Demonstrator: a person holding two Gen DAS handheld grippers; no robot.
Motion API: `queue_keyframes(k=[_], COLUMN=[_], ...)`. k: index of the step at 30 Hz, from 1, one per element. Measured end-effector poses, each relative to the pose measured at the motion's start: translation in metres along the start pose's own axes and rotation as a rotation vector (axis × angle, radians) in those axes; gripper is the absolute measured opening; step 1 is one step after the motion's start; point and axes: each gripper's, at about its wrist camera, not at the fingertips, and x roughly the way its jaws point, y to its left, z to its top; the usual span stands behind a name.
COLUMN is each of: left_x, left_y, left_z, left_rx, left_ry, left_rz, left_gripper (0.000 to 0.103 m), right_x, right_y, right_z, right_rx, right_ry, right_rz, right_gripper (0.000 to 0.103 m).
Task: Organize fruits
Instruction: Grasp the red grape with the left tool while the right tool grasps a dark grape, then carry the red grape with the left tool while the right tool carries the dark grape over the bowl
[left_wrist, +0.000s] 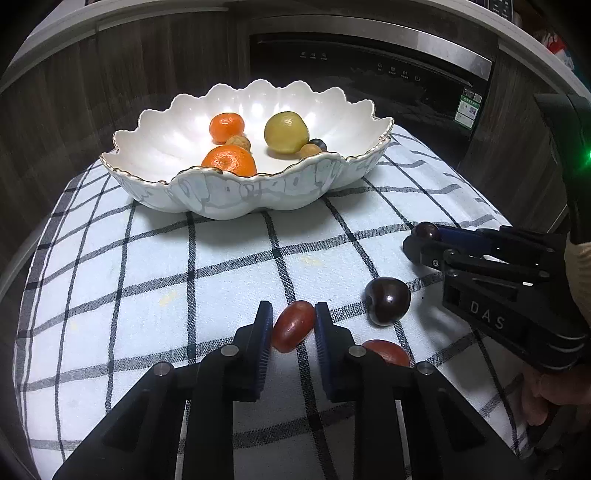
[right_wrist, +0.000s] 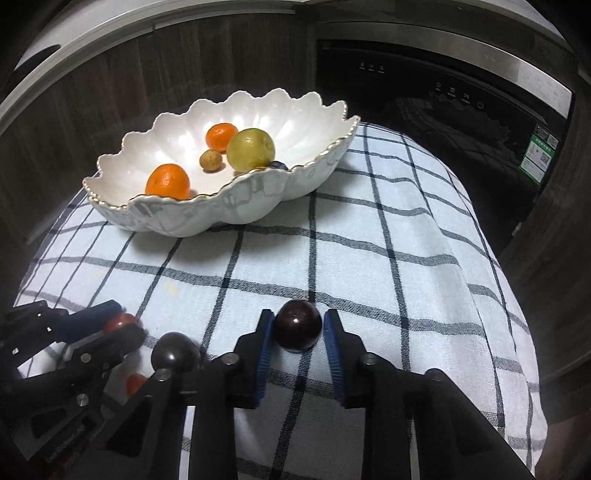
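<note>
The scalloped bowl (left_wrist: 236, 192) at the far side already holds several fruits. On the near cloth, the left gripper (left_wrist: 291, 325) clasps a red fruit (left_wrist: 293, 325), the right gripper (right_wrist: 297, 330) brackets a dark plum (right_wrist: 297, 329) — whether it grips, I cannot tell; two more fruits — another dark plum (left_wrist: 388, 301) among them — remain.

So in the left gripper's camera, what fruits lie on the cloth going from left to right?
Reddish oval fruit between the left gripper fingers → second red fruit, partly hidden → dark plum → small dark fruit at the right gripper tips.
</note>
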Motion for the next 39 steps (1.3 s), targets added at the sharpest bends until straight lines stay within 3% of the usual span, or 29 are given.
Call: queue_keyframes(k=[20,39], left_x=[-0.011,-0.051], left_y=[0.009,0.043], left_z=[0.001,0.037], left_rx=[-0.037,-0.070], left_ry=[-0.011,-0.121], left_rz=[0.012,0.064], left_gripper=[0.023,0.023], right_x=[-0.014,-0.042], right_y=[0.000,0.023], right_z=[0.007,0.041], right_rx=[0.015,-0.017], right_ry=[-0.025,-0.101], right_rz=[0.009,0.016], right_gripper=[0.027,0.027])
